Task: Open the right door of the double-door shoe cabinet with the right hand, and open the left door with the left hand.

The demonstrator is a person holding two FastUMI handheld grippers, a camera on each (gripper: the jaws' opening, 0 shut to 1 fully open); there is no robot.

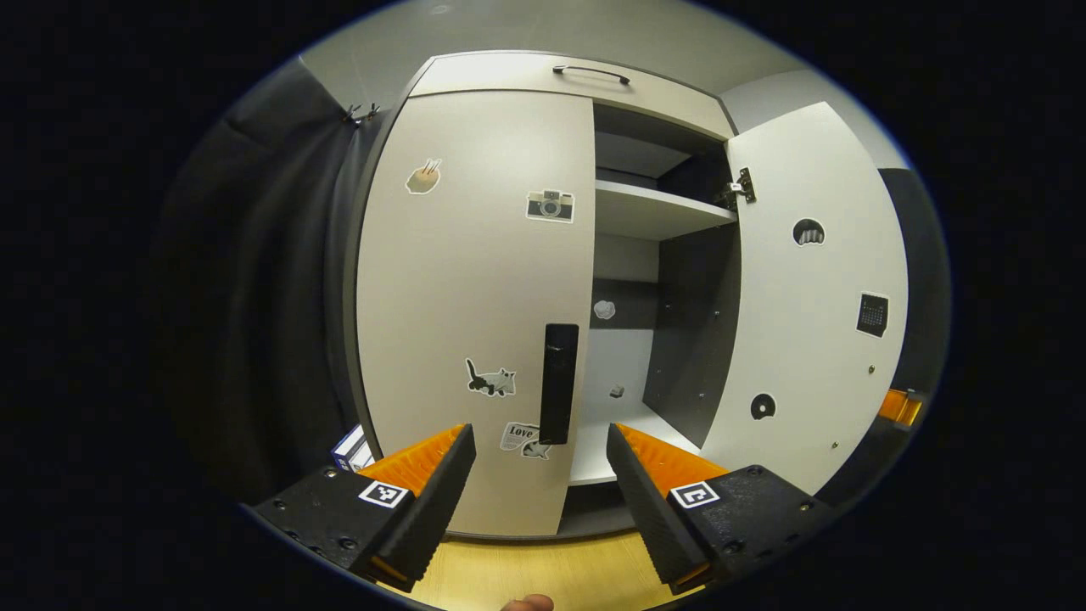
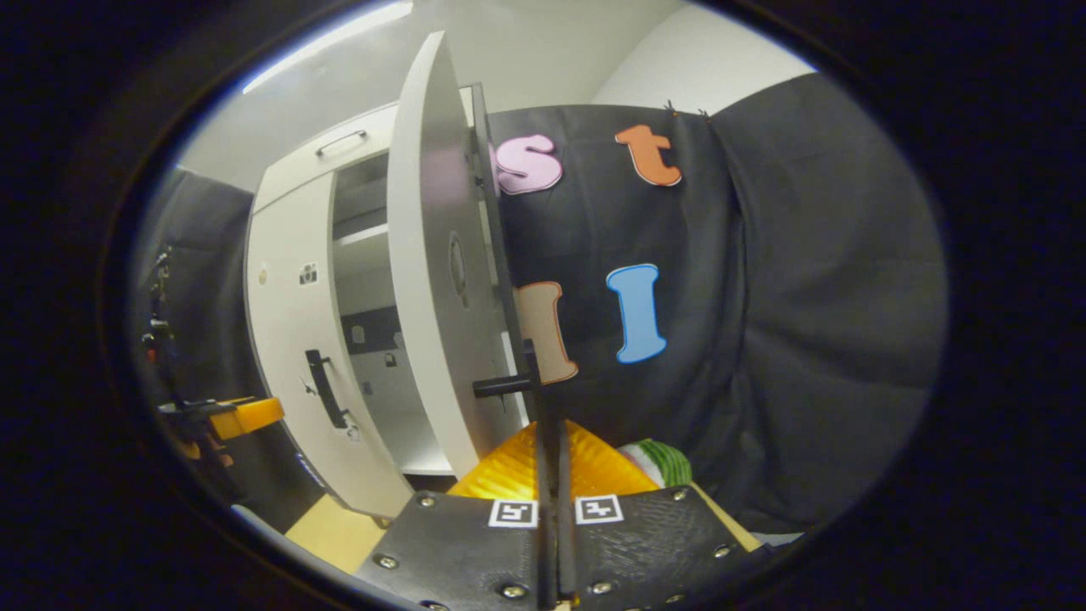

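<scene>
The left gripper (image 1: 540,441) hangs with jaws wide apart, just short of the black handle (image 1: 559,382) on the closed left door (image 1: 475,297). The right gripper (image 2: 550,441) has its fingers pressed together, seemingly pinching the right door's handle (image 2: 533,399), though the contact is hard to see. Beyond, the right door (image 1: 806,297) stands swung open, baring the cabinet's shelves (image 1: 653,212).

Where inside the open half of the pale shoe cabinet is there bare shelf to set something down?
The upper white shelf, bordered by the shut left door and the dark side panel, looks bare. The bottom white shelf carries one small grey object near the back; its front is bare. The open left gripper crowds the shut door's black handle.
</scene>
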